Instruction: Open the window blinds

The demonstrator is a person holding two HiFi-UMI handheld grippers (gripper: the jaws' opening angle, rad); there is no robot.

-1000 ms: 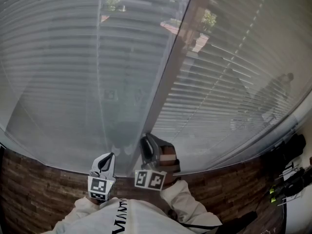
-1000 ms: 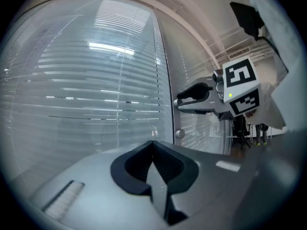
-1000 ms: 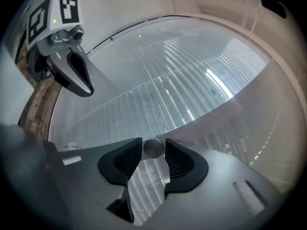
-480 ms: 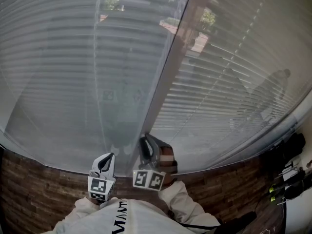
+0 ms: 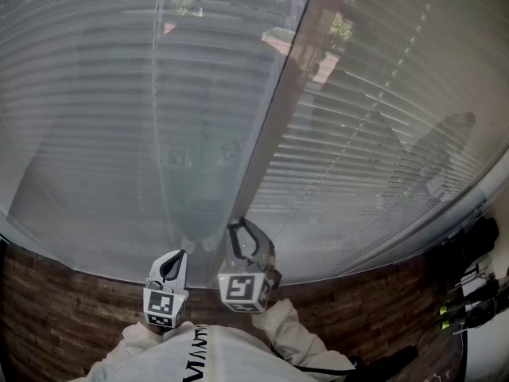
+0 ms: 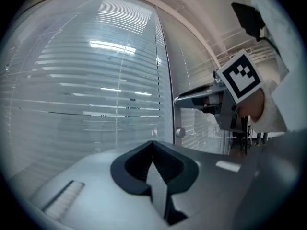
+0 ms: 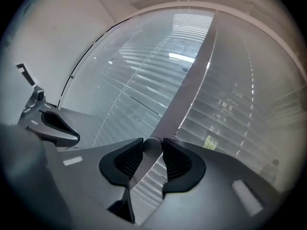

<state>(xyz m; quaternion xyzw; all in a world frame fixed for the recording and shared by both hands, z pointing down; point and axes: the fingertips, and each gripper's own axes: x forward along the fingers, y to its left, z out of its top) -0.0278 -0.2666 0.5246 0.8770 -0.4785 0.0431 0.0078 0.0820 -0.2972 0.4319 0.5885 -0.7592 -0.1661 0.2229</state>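
Left blinds: the white horizontal slat blinds (image 5: 103,110) behind the left glass pane look tilted almost shut, and little shows through. These are what you have to open.
Left claw: your left claw (image 5: 179,255) is closed with nothing in it. It is held level just short of the glass, near the pane's bottom edge, and looks parked clear of the work.
Post: the grey metal window post (image 5: 274,110) divides the two panes. It carries the small round grey knob (image 7: 152,146) near its lower end.
Right claw: your right claw (image 5: 241,231) has just been closing. Its pads sit on either side of that knob and pinch it. I judge you hold it end-on so that rolling your wrist tilts the slats.
Right blinds: right of the post the slats already show gaps, with greenery (image 5: 340,30) behind them.
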